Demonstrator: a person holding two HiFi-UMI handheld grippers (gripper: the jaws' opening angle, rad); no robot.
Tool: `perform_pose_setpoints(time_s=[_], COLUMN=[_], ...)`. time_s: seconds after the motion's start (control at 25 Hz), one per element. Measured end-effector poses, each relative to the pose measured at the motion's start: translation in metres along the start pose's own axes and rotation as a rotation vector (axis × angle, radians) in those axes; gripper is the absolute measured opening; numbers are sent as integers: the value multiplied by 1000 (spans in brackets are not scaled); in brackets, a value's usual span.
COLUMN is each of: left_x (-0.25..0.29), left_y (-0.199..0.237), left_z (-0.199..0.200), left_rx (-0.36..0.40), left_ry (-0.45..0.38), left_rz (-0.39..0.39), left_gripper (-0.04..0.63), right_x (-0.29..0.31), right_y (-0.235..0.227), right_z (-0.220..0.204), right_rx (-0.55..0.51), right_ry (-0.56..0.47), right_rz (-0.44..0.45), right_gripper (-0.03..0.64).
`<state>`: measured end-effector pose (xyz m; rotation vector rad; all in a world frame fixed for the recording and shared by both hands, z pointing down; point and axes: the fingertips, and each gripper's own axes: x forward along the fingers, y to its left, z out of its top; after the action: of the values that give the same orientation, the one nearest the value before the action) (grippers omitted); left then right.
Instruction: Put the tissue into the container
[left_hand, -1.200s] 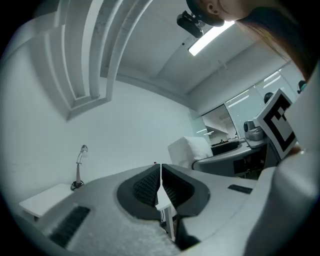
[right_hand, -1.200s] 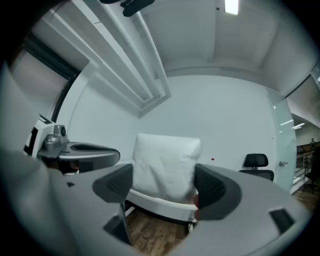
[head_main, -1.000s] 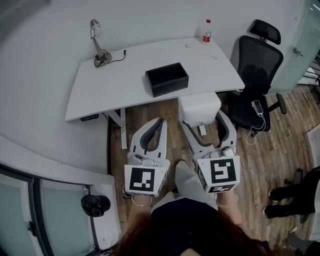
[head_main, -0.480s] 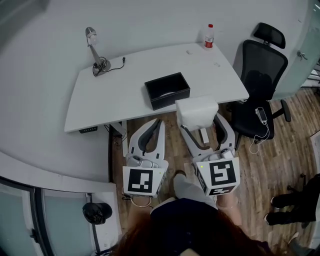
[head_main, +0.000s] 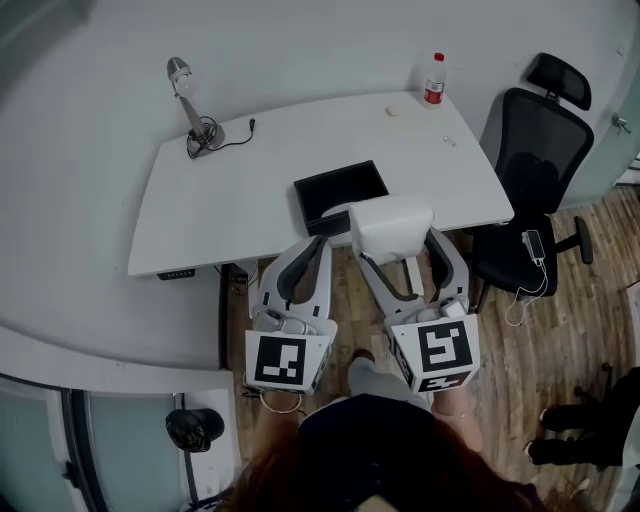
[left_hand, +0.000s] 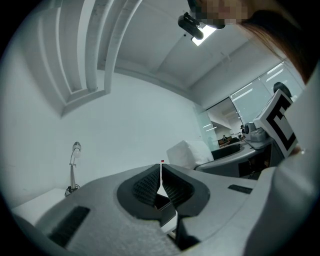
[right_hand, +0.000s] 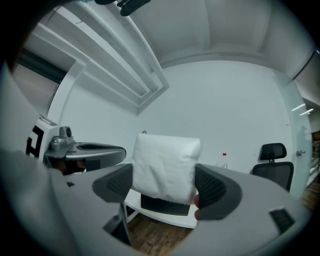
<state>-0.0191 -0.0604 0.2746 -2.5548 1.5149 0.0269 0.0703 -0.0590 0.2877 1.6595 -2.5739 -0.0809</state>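
While your right gripper (head_main: 398, 245) sits just right of centre in the head view, its jaws are clamped on the white tissue (head_main: 390, 225), one pad on each side of the pack. The right gripper view shows the same grip: the tissue (right_hand: 165, 167) fills the gap between the two dark pads and stands nearly upright, with its top edge above the jaw tips.

In the head view the tissue lies over the near edge of the white table (head_main: 230, 210) and covers the near right corner of the black container (head_main: 312, 190). The container is open at the top and sits at the middle of the table. In the right gripper view it appears directly below the tissue.

Your left gripper (head_main: 318, 248) is just left of centre in the head view, over the wooden floor (head_main: 560, 330) in front of the table. Its jaws are pressed together with nothing between them.

A desk lamp (head_main: 190, 105) stands at the table's upper left, and a bottle (head_main: 434, 78) with a red cap stands at its upper right. A black office chair (head_main: 535, 180) is at the right edge of the frame.
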Motion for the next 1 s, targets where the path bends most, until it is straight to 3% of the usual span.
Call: perform_pose_setpoints(time_s=[0.52, 1.0], left_x=[67, 76], left_y=[29, 46], left_z=[-9, -22], left_rx=[-7, -12], left_ry=[17, 54], left_rz=[46, 118], left_gripper=[31, 31], right_x=[64, 96], right_y=[-28, -26], right_z=[-10, -24], right_rx=[11, 9], right_ry=[36, 61], right_rz=[95, 185], right_gripper=[405, 405])
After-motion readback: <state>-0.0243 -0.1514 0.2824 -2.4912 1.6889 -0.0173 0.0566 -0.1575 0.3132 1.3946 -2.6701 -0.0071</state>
